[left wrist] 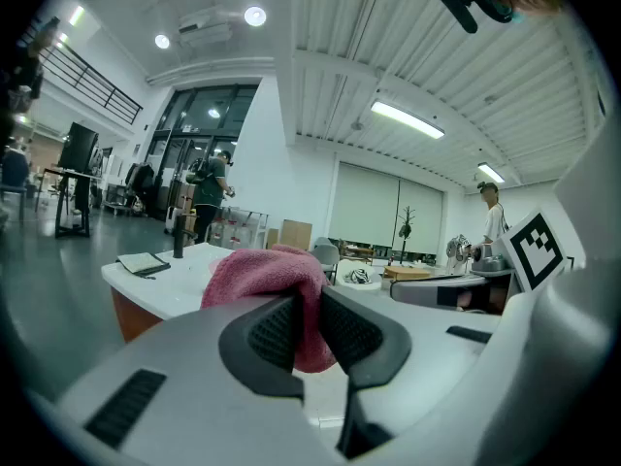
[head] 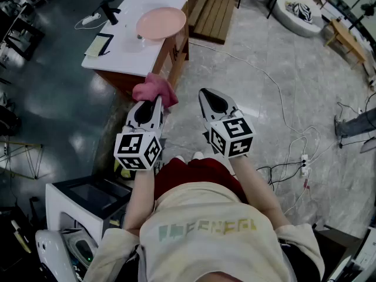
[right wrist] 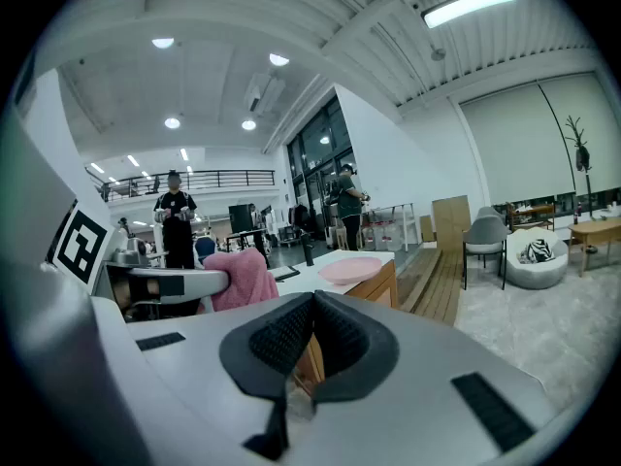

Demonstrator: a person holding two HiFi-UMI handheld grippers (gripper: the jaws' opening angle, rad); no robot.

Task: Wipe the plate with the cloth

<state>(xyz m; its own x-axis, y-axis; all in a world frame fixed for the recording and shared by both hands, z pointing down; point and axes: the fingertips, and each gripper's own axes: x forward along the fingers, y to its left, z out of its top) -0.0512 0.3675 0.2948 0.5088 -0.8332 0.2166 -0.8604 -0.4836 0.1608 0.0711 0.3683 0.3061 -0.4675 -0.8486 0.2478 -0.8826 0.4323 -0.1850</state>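
Observation:
A pink plate (head: 161, 22) rests on the white table (head: 120, 54) ahead of me; in the right gripper view the plate (right wrist: 349, 270) lies on the table's right end. My left gripper (head: 156, 101) is shut on a pink cloth (head: 154, 90), held in the air short of the table. In the left gripper view the cloth (left wrist: 267, 275) bulges up between the dark pads (left wrist: 277, 333) of the left gripper (left wrist: 309, 330). My right gripper (head: 207, 97) hangs beside it, shut and empty; its own view shows the right gripper (right wrist: 311, 338) with jaws touching.
A notebook (head: 98, 44) and a dark upright object (head: 109, 10) sit on the table's left part. Wooden planks (head: 214, 7) lie beyond the table. Cables and a power strip (head: 304, 160) trail over the floor at right. A white machine (head: 73, 207) stands at lower left.

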